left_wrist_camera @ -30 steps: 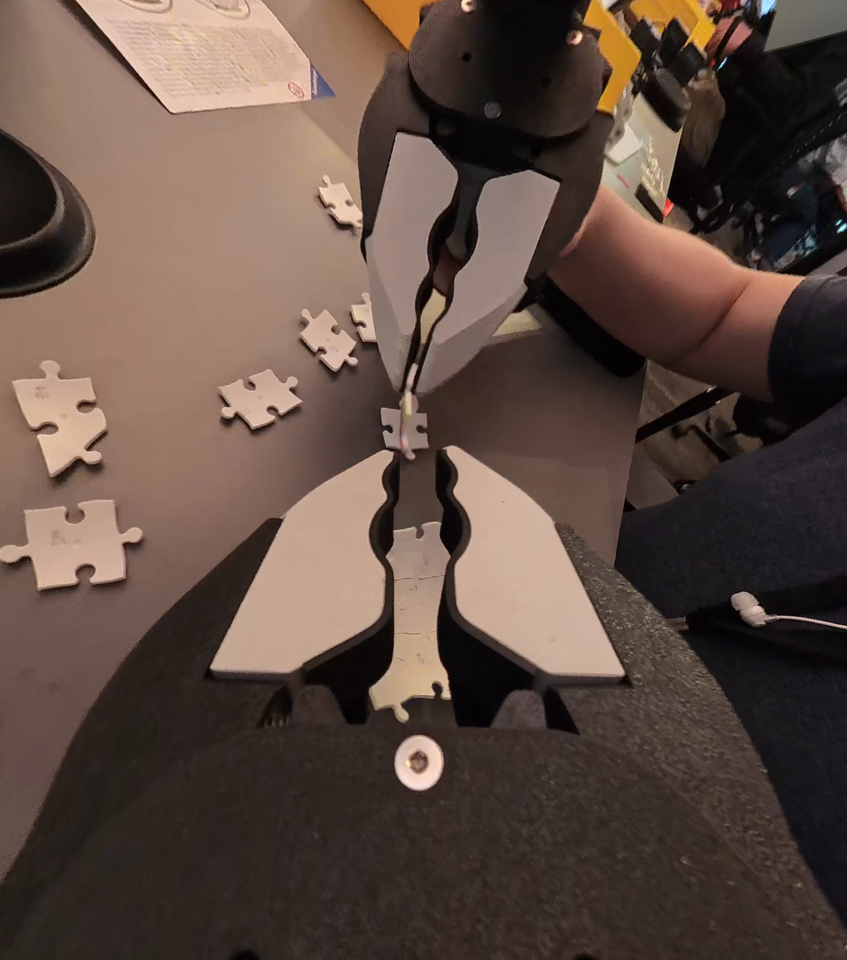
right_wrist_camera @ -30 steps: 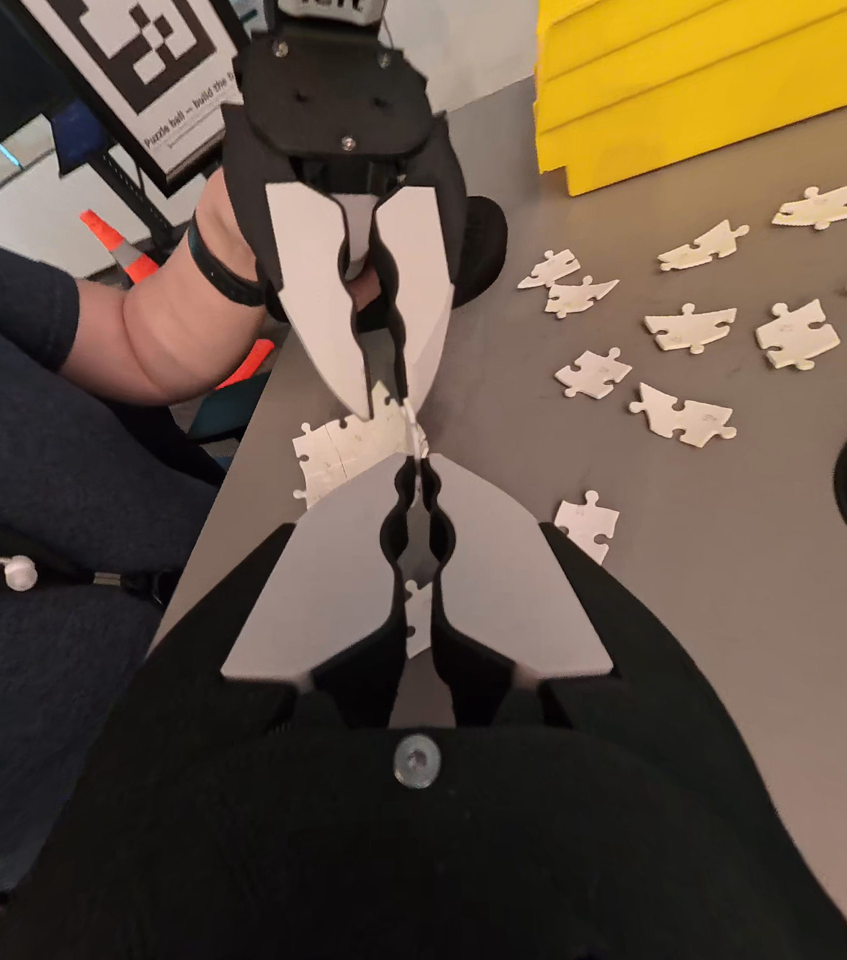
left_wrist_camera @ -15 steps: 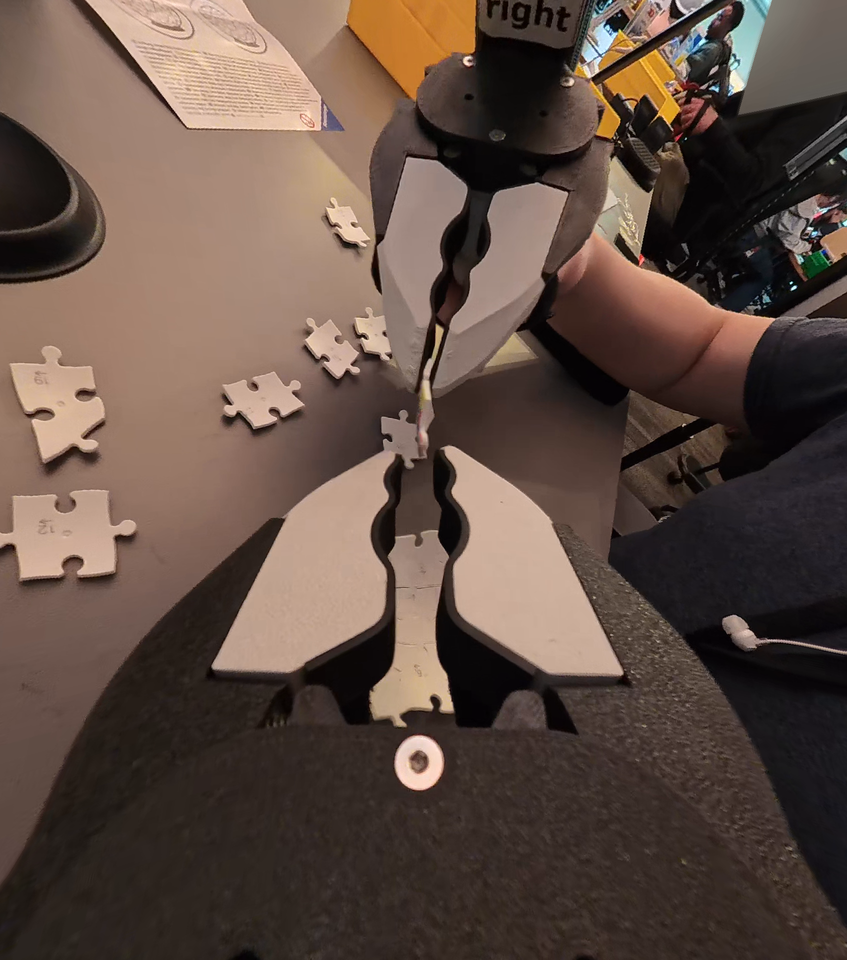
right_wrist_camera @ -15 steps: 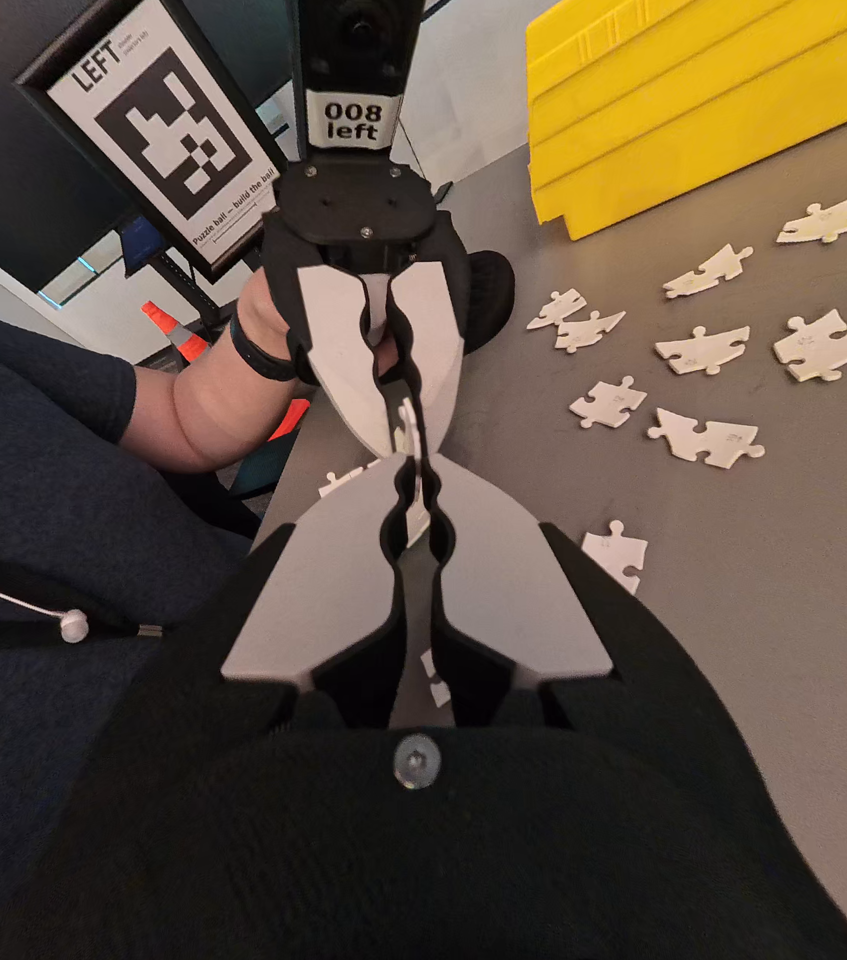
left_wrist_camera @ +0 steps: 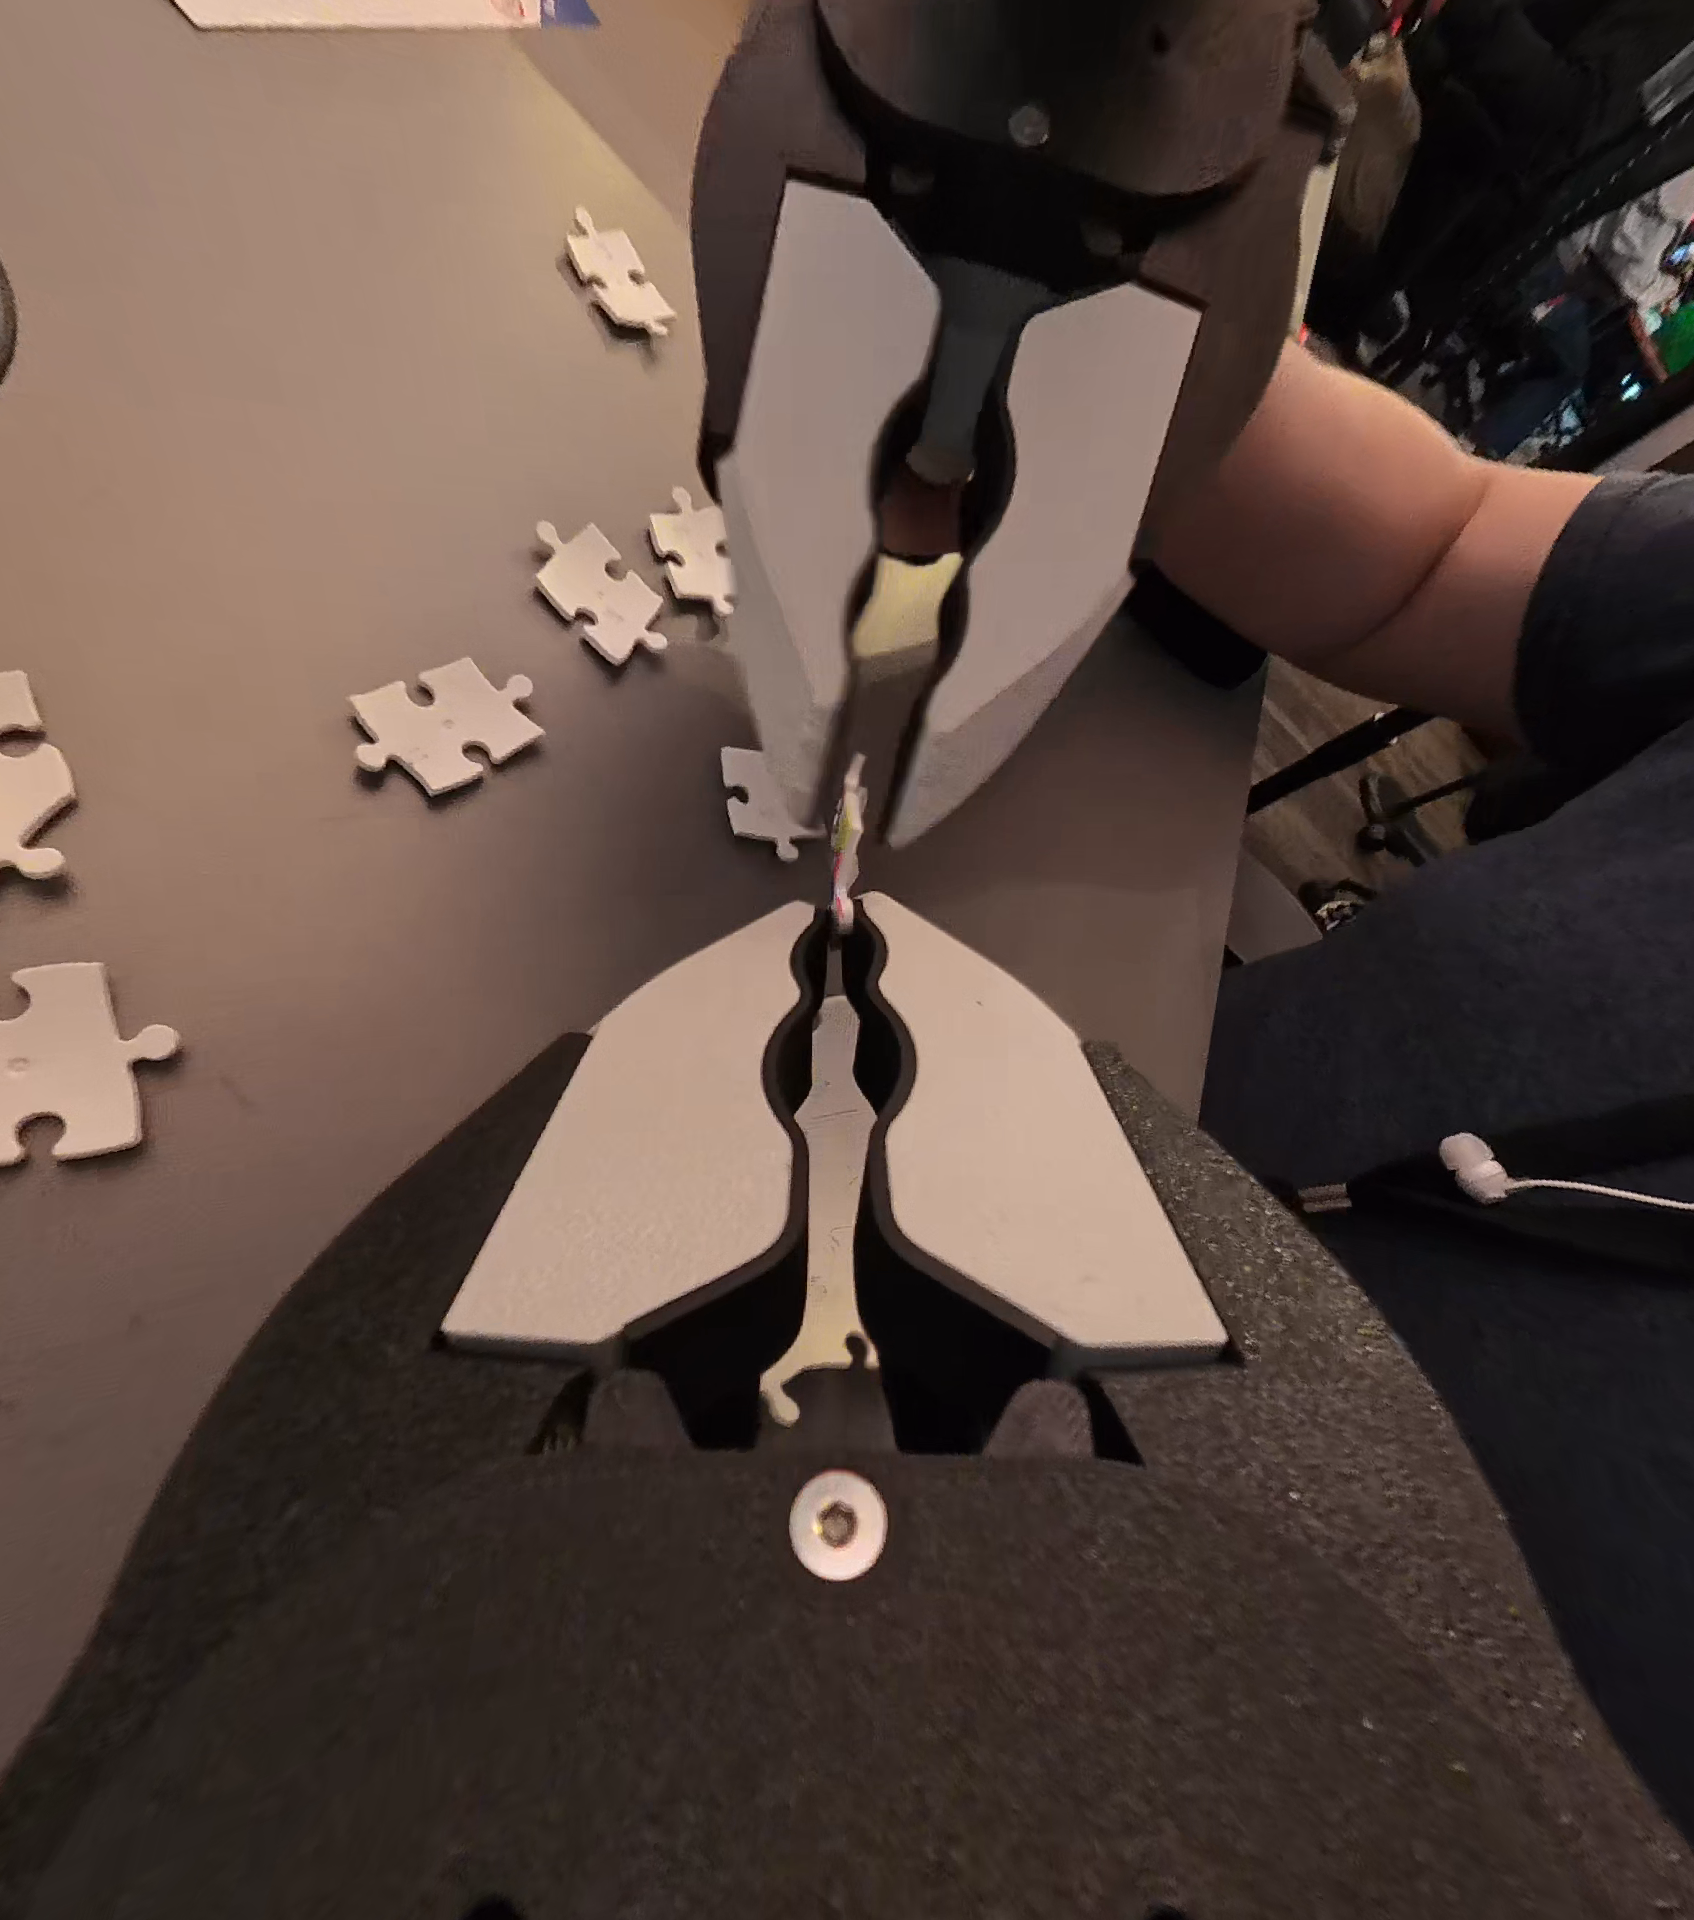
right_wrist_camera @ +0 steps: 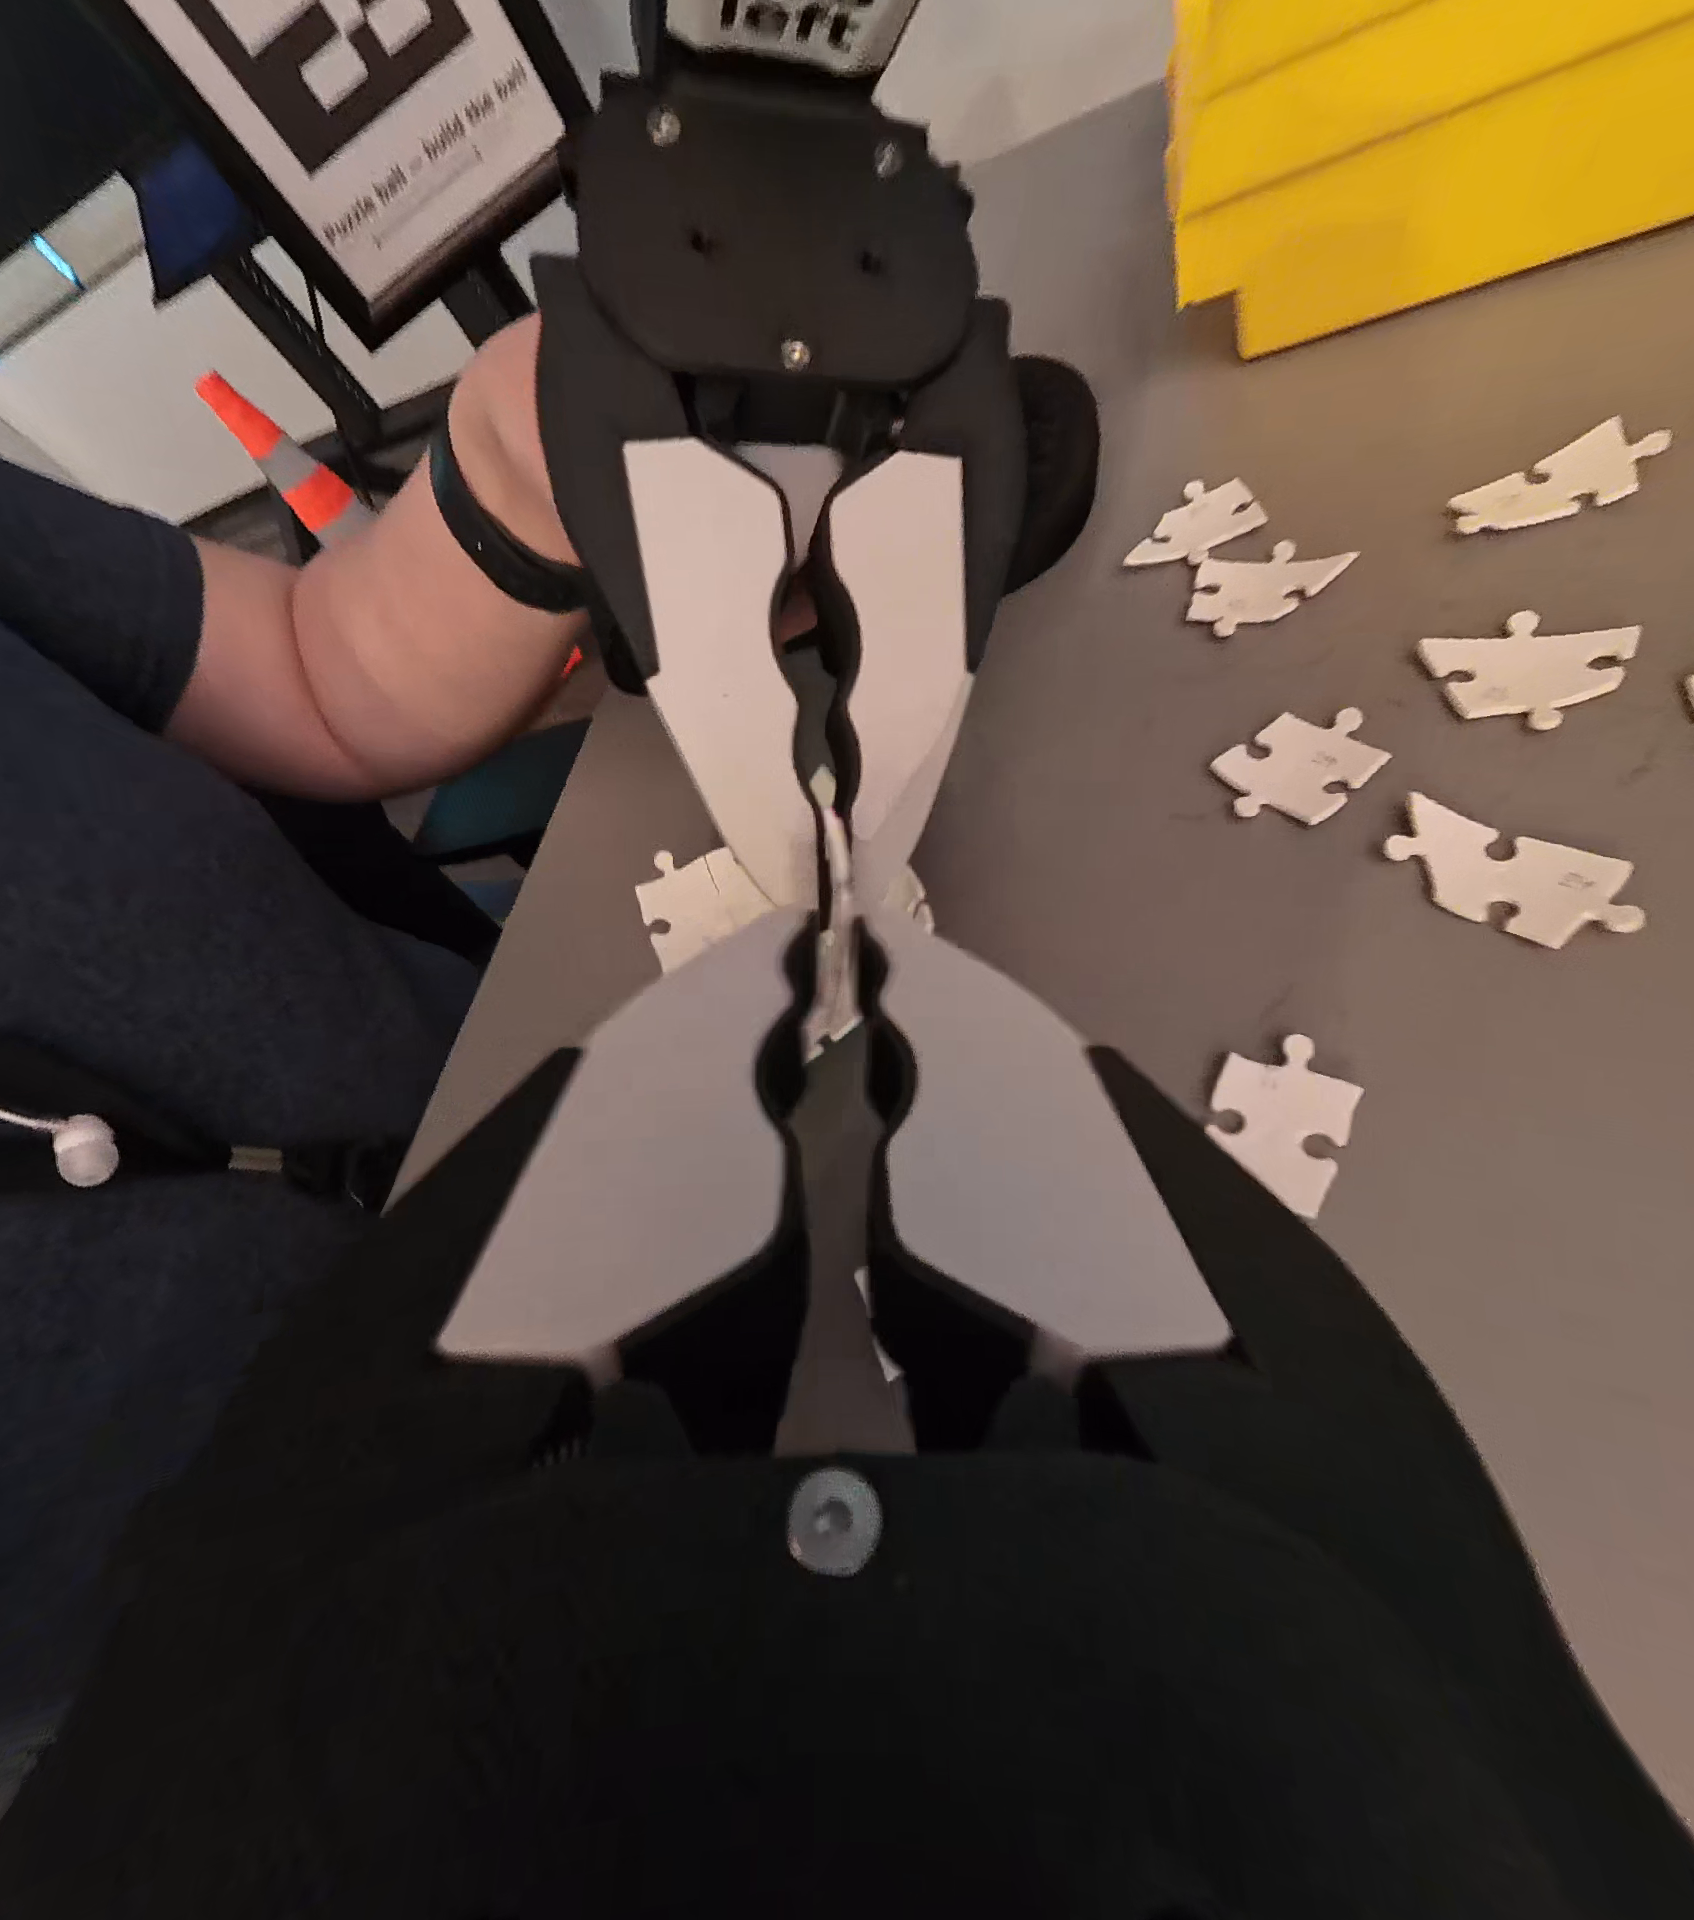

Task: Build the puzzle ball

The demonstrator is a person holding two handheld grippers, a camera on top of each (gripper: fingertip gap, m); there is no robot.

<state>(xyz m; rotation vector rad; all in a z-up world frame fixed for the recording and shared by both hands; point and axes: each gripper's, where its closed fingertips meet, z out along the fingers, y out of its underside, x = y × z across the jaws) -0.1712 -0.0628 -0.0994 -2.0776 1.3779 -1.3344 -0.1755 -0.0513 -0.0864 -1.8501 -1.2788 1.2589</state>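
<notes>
Grey desk [left_wrist_camera: 303, 364], loose puzzle pieces [left_wrist_camera: 448, 717] scattered.
Our left tongs [left_wrist_camera: 838, 920] clench an assembled strip [left_wrist_camera: 827, 1195]; right tongs [right_wrist_camera: 838, 935] grip a single piece [right_wrist_camera: 835, 982], edges meeting. Misaligned tabs risk buckling, we judge.

You work at matte grey bench [left_wrist_camera: 251, 343], its near edge running beside your lap. Yellow bins [right_wrist_camera: 1466, 156] stacked at far side of bench. Behind you to left: white wall [right_wrist_camera: 95, 395], black-framed sign board [right_wrist_camera: 386, 135] on dark stand, orange traffic cone [right_wrist_camera: 277, 462] on floor. To right, dim cluttered room with dark racks [left_wrist_camera: 1549, 208] and bright lit patch beyond.
</notes>
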